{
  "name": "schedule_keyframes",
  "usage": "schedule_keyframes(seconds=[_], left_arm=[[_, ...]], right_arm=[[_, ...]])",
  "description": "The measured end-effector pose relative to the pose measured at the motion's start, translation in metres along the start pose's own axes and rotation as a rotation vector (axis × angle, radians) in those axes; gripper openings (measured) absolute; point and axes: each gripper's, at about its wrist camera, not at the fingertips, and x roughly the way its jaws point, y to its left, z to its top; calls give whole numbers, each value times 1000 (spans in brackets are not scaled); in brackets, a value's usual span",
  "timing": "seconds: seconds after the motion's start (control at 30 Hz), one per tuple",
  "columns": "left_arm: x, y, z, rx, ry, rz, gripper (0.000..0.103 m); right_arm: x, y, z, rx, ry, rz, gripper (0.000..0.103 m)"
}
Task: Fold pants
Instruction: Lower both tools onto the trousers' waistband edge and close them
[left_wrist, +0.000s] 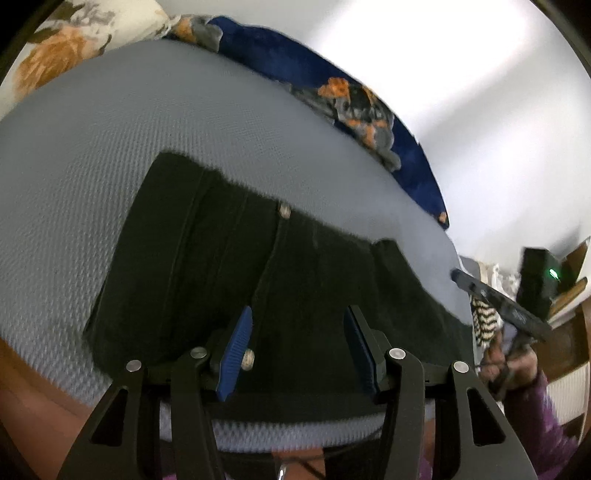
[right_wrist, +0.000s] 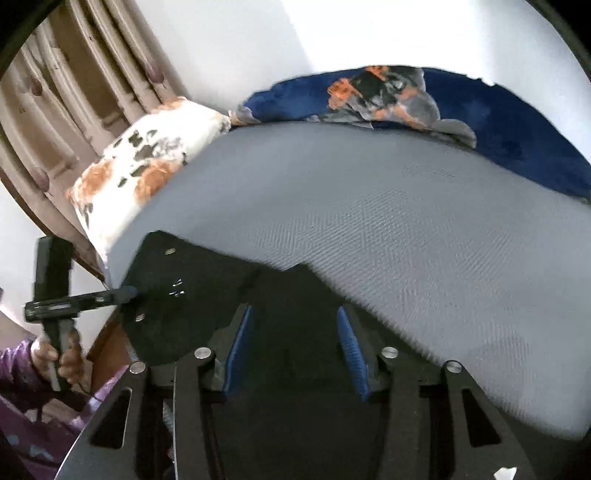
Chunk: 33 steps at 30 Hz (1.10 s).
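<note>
Lying flat on grey bedding (left_wrist: 92, 155), dark pants (left_wrist: 221, 266); both grippers (left_wrist: 299, 354) (right_wrist: 291, 350) released; headboard (right_wrist: 74, 74) only rightward.

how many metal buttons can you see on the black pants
2 in the left wrist view: one button at the far edge of the pants, another beside the left claw. Folds may hide more.

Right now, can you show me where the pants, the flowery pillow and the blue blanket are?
pants (left_wrist: 207, 258): left wrist view, on the dark fabric left of the button.
flowery pillow (right_wrist: 147, 162): right wrist view, on its white middle.
blue blanket (right_wrist: 517, 125): right wrist view, on the plain blue part.
</note>
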Motion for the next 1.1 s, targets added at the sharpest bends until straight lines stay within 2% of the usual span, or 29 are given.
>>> schedule_keyframes(seconds=[0.1, 0.17, 0.27, 0.37, 0.4, 0.47, 0.53, 0.6, 0.7, 0.83, 0.93, 1.1], left_arm=[[3, -4, 11, 13, -34, -10, 53], [5, -7, 19, 27, -67, -11, 53], [13, -7, 31, 46, -87, 17, 53], [23, -2, 39, 49, -97, 53, 53], [24, 0, 40, 47, -99, 52, 53], [27, 3, 42, 56, -115, 57, 53], [27, 0, 43, 72, -137, 73, 53], [24, -2, 43, 76, -153, 71, 53], [25, -4, 43, 115, -168, 94, 53], [28, 3, 44, 88, -162, 66, 53], [29, 3, 44, 89, -155, 68, 53], [30, 3, 45, 90, -152, 65, 57]], right_arm=[[35, -4, 18, -66, 81, 23, 45], [56, -4, 25, -86, 136, 69, 45], [83, -6, 24, -115, 229, 151, 45], [97, -1, 22, -148, 284, 220, 43], [98, 0, 21, -158, 291, 234, 42], [97, -2, 22, -185, 306, 243, 30], [93, -6, 27, -213, 304, 225, 22], [88, -11, 29, -237, 314, 203, 22], [91, -9, 24, -276, 376, 208, 22], [95, 2, 22, -310, 399, 260, 23], [92, 9, 31, -333, 374, 307, 22], [112, 7, 38, -350, 429, 276, 26]])
